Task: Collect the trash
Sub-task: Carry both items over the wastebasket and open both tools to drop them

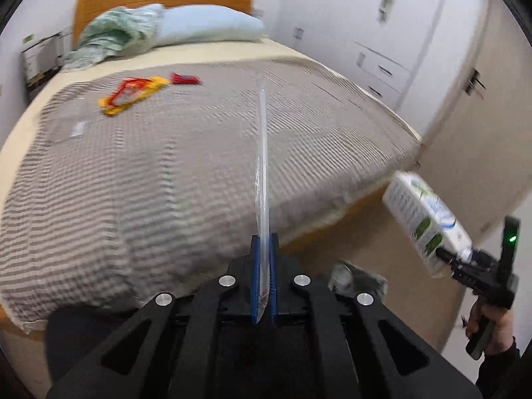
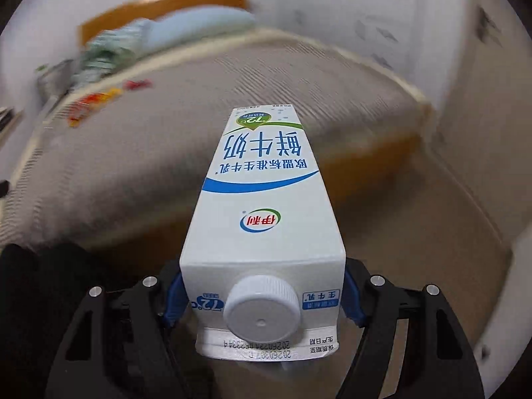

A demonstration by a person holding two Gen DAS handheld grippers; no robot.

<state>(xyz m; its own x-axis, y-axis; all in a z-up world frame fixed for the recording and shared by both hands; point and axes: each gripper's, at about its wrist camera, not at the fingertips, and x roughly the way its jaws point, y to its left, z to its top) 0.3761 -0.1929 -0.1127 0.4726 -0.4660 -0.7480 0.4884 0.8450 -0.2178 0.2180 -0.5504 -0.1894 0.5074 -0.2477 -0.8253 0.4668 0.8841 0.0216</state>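
A bedroom: a wide bed (image 1: 186, 173) under a grey-striped waffle blanket, white wardrobes behind. The left gripper (image 1: 264, 299) is pressed together on a thin clear plastic bag (image 1: 261, 173), seen edge-on. The right gripper (image 2: 262, 299) stands wide, clamped on the cap end of a white milk carton with blue print (image 2: 262, 206). The carrying step seems in hand; next, each piece needs a bin, none visible. A yellow-and-red snack wrapper (image 1: 133, 94) and a small red wrapper (image 1: 185, 78) lie uncollected on the blanket.
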